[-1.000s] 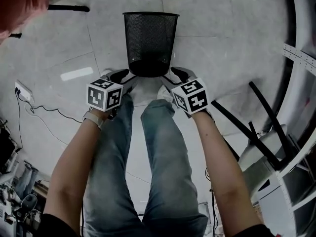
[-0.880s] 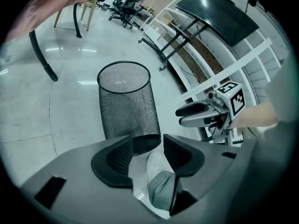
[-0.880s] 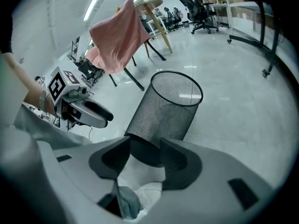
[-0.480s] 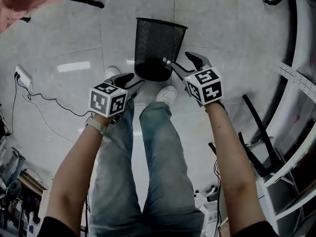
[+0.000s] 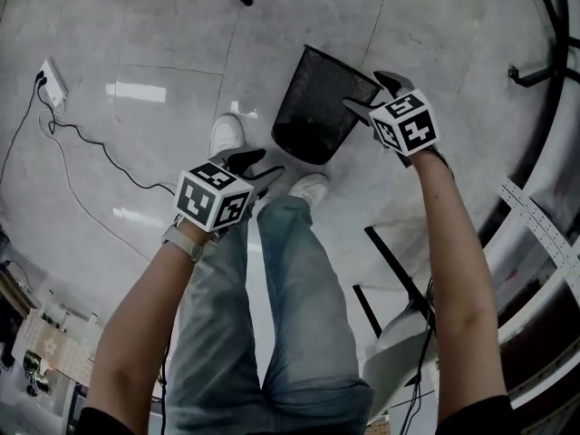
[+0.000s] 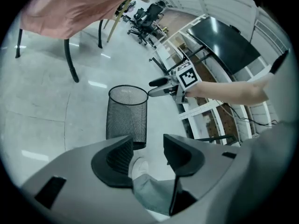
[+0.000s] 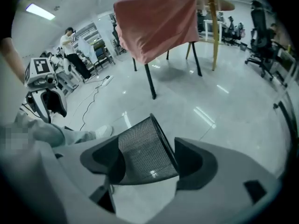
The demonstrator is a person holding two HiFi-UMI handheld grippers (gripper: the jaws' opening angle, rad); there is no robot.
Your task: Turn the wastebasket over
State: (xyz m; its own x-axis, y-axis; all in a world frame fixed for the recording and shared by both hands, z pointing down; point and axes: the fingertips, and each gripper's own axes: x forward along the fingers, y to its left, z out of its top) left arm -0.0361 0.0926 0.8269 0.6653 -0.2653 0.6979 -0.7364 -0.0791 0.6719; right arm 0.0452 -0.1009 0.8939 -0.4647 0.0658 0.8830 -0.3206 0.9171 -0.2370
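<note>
**A:** Where is the wastebasket (image 5: 319,107) from the tongs?

**B:** Upper middle of the head view, standing on the floor (image 5: 136,53) just past the white shoes (image 5: 227,134). The left gripper view shows it upright, mouth up, with its long axis straight up and down.

**A:** Which hand is nearer?

**B:** The right. The right tongs (image 5: 372,93) sit at the rim, on its right side in that frame. Their jaws have just been opening and stand wide, released. The rim and mesh wall lie between them in the right gripper view, but the pads do not press on it.

**A:** And the left?

**B:** The left tongs (image 5: 265,166) hang to the lower left of the basket, apart from it. Their jaws are parted and hold nothing.

**A:** So, tipping it?

**B:** I judge it needs a fresh grip at the rim, then a swing about the base.

**A:** Surface and room?

**B:** Pale, glossy tiles, likely slippery under the base. A power strip (image 5: 53,80) lies at upper left, dark chair legs (image 5: 394,265) at lower right. A pink cloth (image 7: 156,20) hangs over dark legs beyond.
</note>
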